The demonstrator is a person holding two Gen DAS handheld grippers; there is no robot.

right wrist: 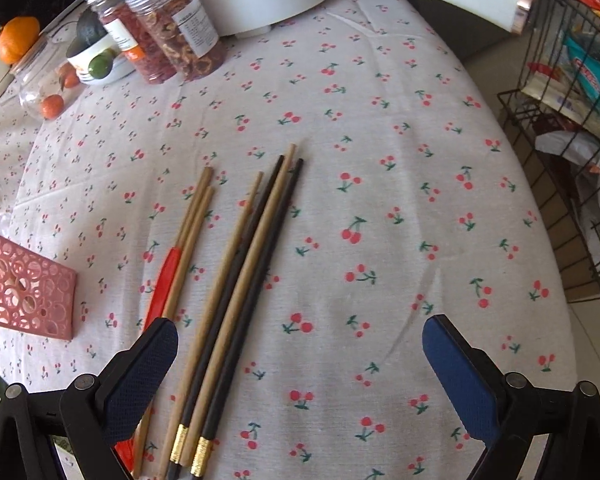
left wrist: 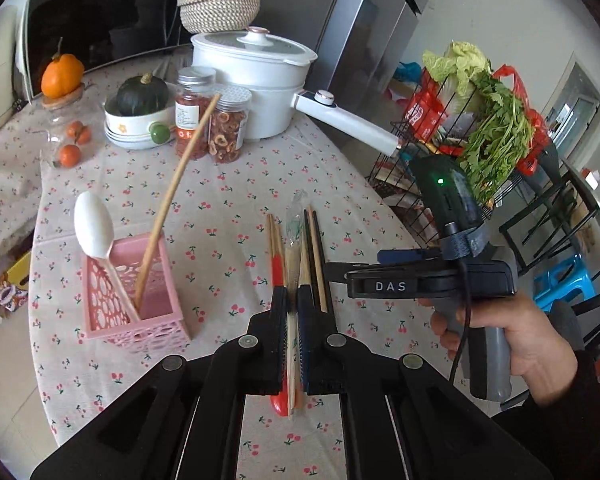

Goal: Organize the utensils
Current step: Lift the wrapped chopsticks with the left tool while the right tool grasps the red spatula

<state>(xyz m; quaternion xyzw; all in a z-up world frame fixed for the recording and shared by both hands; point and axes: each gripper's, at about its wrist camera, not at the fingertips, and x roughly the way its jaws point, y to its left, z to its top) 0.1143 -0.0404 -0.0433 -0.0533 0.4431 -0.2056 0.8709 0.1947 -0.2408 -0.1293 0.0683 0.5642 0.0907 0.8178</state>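
My left gripper [left wrist: 293,294] is shut on a wrapped pair of wooden chopsticks [left wrist: 294,236], held above the cherry-print tablecloth [left wrist: 220,208]. To its left stands a pink openwork basket [left wrist: 132,312] with a white spoon [left wrist: 94,226] and one wooden chopstick [left wrist: 172,200] leaning in it. My right gripper [right wrist: 300,364] is open over the table, its left finger [right wrist: 140,376] beside the loose chopsticks. Between its fingers lie two black chopsticks with gold bands [right wrist: 256,276] and several wooden ones [right wrist: 236,240]. A pair in a red sleeve [right wrist: 168,276] lies at the left. The basket [right wrist: 28,292] shows at the left edge.
A white pot [left wrist: 256,80] with a long handle [left wrist: 352,124], two jars of dried fruit [left wrist: 228,124] and a bowl with a green squash [left wrist: 140,116] stand at the back. A wire rack with greens [left wrist: 488,132] stands off the table's right edge. A hand [left wrist: 520,340] holds the right gripper.
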